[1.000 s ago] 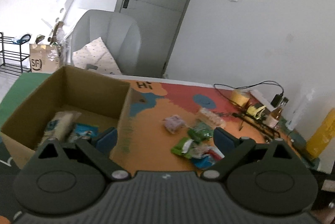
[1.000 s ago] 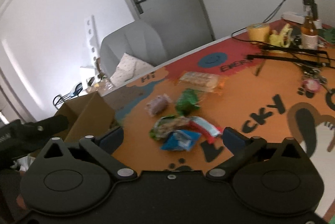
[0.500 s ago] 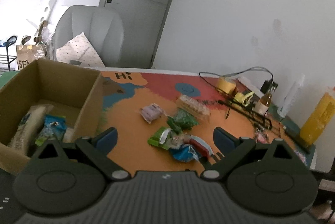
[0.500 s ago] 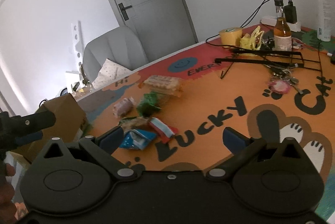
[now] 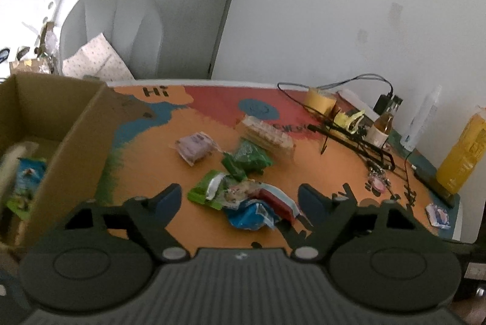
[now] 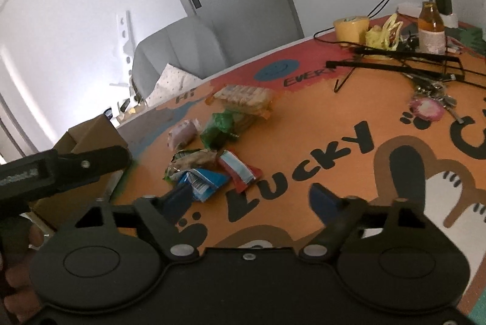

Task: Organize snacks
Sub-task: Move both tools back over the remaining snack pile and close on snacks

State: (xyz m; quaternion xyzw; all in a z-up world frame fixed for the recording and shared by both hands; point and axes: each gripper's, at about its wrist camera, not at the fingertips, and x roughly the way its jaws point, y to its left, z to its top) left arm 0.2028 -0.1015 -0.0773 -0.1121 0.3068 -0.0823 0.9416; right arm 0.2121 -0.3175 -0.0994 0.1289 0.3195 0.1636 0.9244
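Orange cartoon-print table mat (image 5: 145, 173): left gripper (image 5: 240, 197), wide open and empty, has swung from brown cardboard box (image 5: 76, 124), already holding packets, toward crumpled blue snack packet (image 5: 252, 212) heading the loose pile; right gripper (image 6: 252, 197) likewise open, empty; next pick pending.

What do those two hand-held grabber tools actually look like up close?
Both are built alike. The left gripper has a dark grey ribbed body, two round discs with silver pins, and angled arms ending in blue fingertips. The right gripper is black and smoother, with the same discs, pins and blue fingertips. No cables or sleeves show; bare fingers appear at the right view's left edge.
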